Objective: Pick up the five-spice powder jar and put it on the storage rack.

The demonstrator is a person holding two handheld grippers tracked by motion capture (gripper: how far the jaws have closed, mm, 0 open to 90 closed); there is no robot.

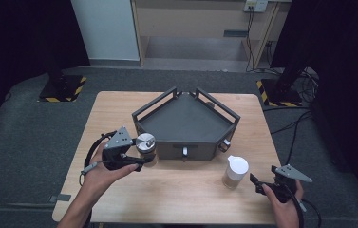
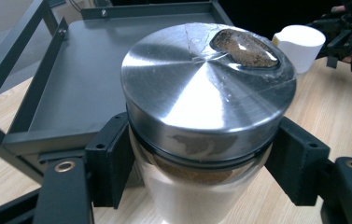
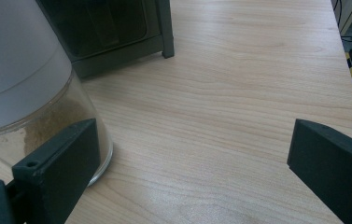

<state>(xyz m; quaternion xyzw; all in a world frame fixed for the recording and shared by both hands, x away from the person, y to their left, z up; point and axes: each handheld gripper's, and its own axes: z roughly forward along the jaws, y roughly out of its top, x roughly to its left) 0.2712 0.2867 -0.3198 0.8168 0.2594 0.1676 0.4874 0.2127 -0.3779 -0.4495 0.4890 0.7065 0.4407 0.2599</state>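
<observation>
A glass jar with a brushed steel lid point(image 1: 146, 142) stands at the front left corner of the dark metal tray point(image 1: 200, 148). My left gripper point(image 1: 141, 156) is shut on the jar just under the lid point(image 2: 201, 79), one pad on each side; brown powder shows in the jar. A second jar with a white spouted lid point(image 1: 236, 170) stands on the table in front of the tray's right side. My right gripper point(image 1: 264, 176) is open to the right of the white-lidded jar. In the right gripper view the left jaw sits beside this jar point(image 3: 19, 70), and bare table lies between the jaws.
The tray point(image 2: 85, 70) is five-sided with raised rails and an empty floor; its front corner post point(image 3: 164, 28) stands close to the white-lidded jar. The wooden table point(image 1: 186, 199) ends just right of my right gripper. Cables and stands are on the floor beyond.
</observation>
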